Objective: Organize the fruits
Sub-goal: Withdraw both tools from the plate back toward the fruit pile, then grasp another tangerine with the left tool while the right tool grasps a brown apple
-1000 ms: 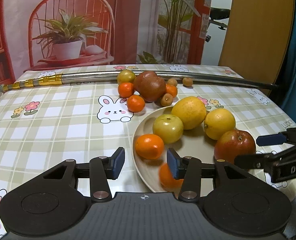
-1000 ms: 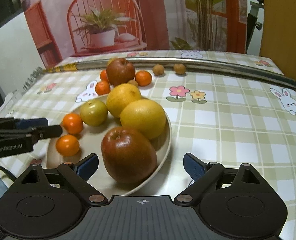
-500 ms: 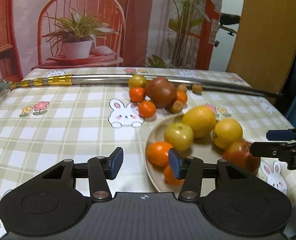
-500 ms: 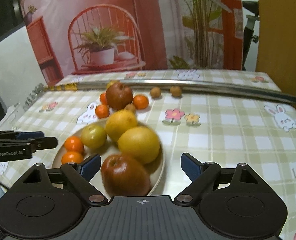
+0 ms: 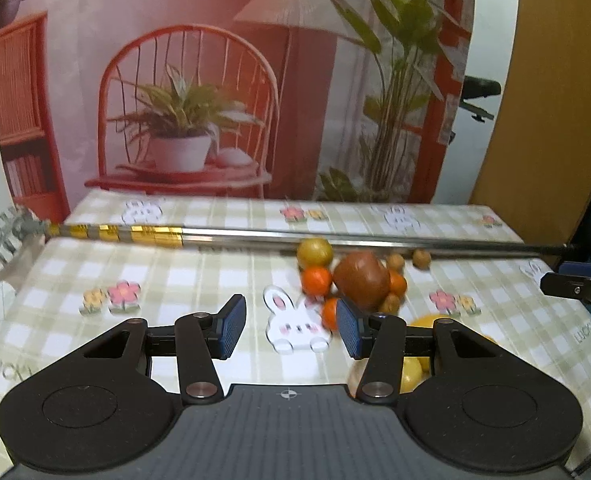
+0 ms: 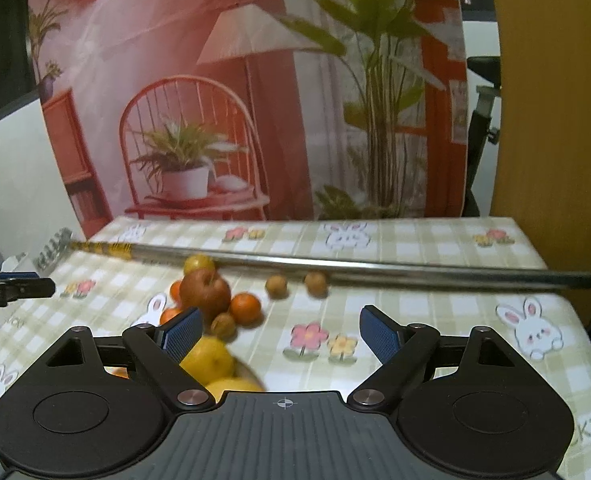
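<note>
Both tongs hang empty above the bench (image 5: 183, 272), which is covered in a checked cloth with rabbits and flowers. The left tongs (image 5: 291, 328) stand moderately wide with nothing between the blue pads, and the right tongs (image 6: 281, 332) are spread wider, also bare.

The loose fruit lies in a cluster near the far side, just in front of a long metal rod (image 6: 415, 274) that crosses the bench. At its centre is a dark red apple (image 6: 205, 292), with a yellow-green fruit (image 6: 199, 264) behind it against the rod, small tangerines (image 6: 246, 308) touching its sides, and a brown longan (image 6: 223, 325) at its front. Two more longans (image 6: 276, 286) sit apart to the right, near the rod. Close under the tongs, the plate (image 6: 251, 374) shows only a sliver of rim, with yellow citrus (image 6: 211, 358) already on it.

So the step in hand looks like the pause between placements: some fruit is on the plate, the cluster is not yet gathered. The next move calls for choosing one piece and reaching forward. The small tangerines at the cluster's near edge seem the easiest to reach; the apple would need a wider opening, and taking it first could send its neighbours rolling. The frames are blurred, so finer contact among the fruit is hard to judge.
</note>
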Demonstrator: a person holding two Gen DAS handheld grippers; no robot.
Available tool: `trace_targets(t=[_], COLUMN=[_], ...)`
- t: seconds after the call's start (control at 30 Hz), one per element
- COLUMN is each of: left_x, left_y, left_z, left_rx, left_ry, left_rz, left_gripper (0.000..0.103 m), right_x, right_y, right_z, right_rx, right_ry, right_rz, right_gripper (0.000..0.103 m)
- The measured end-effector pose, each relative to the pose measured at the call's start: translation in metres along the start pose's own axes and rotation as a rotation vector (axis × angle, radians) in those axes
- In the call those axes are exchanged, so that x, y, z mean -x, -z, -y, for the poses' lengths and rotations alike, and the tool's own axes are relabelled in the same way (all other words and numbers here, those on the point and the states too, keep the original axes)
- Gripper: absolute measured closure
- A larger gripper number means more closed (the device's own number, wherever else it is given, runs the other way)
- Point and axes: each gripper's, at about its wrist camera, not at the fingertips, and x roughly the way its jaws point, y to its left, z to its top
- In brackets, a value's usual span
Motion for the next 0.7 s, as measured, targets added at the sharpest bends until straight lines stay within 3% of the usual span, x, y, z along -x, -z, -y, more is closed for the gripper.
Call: trace_targets(t=[0.37,0.57,0.7], left_x=[-0.046,-0.094,-0.126], left_y=[-0.005,0.001,0.002], left_z=[0.004,0.014,0.021], left_rx=[-0.052,-0.062,-0.071], left_ry=[0.084,0.154,0.163], left_rz=[-0.119,-0.202,-0.237], left_gripper=[0.046,0.049,0.053], right_x=[-0.029,-0.05,-0.061], right_y=[-0.003,-0.003,-0.006], right_z=[0.01,0.01,0.015], right_rx=[-0.012,-0.014,-0.048], right_ry=[-0.011,-0.014,-0.019], right_rz=[-0.026,-0.064,-0.076], right_gripper=[0.022,0.023,0.023])
